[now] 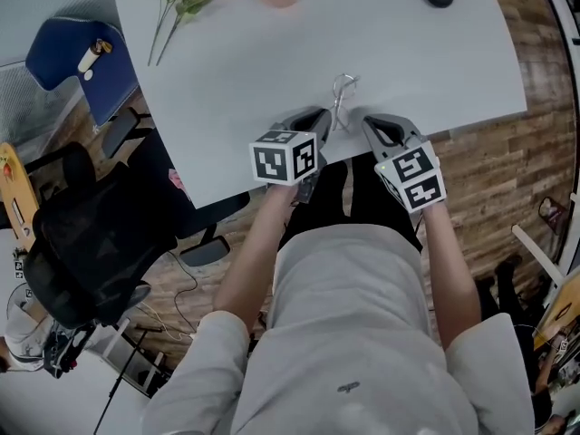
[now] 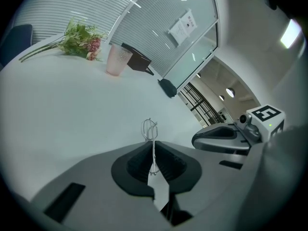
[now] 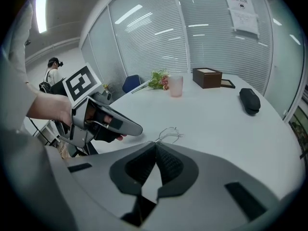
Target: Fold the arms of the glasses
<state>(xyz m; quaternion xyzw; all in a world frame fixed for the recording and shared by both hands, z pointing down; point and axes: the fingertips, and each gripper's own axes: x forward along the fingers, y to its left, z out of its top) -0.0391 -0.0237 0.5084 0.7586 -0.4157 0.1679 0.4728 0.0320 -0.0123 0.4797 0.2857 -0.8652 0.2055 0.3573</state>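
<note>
Your left tongs (image 1: 323, 116) and right tongs (image 1: 368, 120) are both clamped shut on the thin wire glasses (image 1: 343, 93) near the counter's (image 1: 272, 53) front edge

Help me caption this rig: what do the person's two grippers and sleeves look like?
Both the left gripper and right gripper are grey, tapering shells with black ribbed pads. Each carries a white cube printed with black square markers. The sleeves are pale grey.
</note>
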